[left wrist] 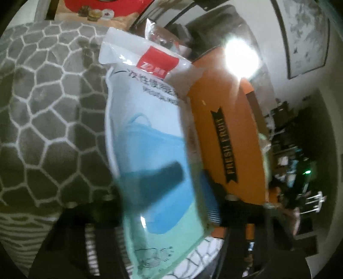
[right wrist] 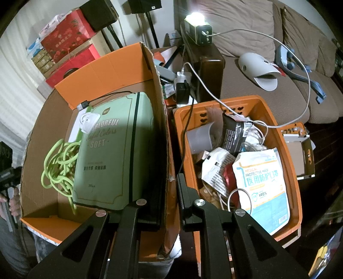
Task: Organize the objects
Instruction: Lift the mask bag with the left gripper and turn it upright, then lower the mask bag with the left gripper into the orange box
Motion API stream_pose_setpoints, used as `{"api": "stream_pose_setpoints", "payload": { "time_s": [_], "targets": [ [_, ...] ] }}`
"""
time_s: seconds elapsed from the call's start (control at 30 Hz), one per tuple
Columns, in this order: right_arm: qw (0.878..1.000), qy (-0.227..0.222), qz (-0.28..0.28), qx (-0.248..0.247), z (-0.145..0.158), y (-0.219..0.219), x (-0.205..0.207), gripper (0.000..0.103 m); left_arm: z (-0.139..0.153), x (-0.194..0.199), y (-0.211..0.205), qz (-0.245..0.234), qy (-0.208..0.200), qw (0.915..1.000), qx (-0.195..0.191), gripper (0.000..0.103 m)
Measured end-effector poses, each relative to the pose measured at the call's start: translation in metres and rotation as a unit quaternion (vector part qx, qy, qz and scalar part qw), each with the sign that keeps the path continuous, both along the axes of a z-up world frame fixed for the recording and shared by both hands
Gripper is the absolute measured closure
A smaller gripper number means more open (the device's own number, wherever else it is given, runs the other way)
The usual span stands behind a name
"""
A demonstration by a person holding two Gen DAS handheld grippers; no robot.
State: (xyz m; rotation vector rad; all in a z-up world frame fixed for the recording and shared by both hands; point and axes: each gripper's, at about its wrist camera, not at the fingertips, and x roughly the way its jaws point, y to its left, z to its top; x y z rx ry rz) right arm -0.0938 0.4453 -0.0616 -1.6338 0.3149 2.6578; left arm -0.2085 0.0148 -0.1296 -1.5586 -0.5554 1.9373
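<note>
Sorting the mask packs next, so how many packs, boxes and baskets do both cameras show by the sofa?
Mask packs: 2 (one in the left gripper grip, one in the basket)
Cardboard boxes: 1
Orange baskets: 1
Total: 4

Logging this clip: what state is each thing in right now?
Left gripper: shut on mask pack.
Mask pack: sealed, held up off the rug.
Right gripper: fingers straddle the box wall, grip unclear.
Cardboard box: open, flaps up.
Orange basket: full, cluttered.
Lamp: on.
Green cord: tangled.
</note>
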Motion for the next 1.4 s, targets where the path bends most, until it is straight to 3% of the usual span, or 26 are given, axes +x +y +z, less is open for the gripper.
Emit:
{"api": "stream_pose_setpoints", "payload": {
  "time_s": [0.13, 0.33, 0.97, 1.23, 1.4],
  "targets": [
    [1.0, 0.0, 0.0, 0.0, 0.0, 0.0, 0.0, 0.09, -0.001, -0.001, -0.016, 0.026, -0.018, 0.9993, 0.021, 0.083],
    [1.0, 0.0, 0.0, -0.001, 0.0, 0.0, -0.001, 0.09, 0.014, 0.004, -0.033, 0.057, -0.025, 0.9961, 0.063, 0.094],
    [1.0, -0.001, -0.001, -0.001, 0.0, 0.0, -0.001, 0.09, 0.102, 0.003, -0.047, 0.1, 0.055, 0.9867, 0.116, 0.094],
    [1.0, -0.001, -0.002, 0.0, 0.001, 0.001, -0.002, 0.09, 0.13, 0.002, -0.008, 0.075, 0.068, 0.9849, 0.14, 0.094],
    [1.0, -0.001, -0.001, 0.0, 0.001, 0.001, -0.002, 0.09, 0.126, 0.003, 0.028, 0.071, 0.065, 0.9866, 0.132, 0.094]
  ]
}}
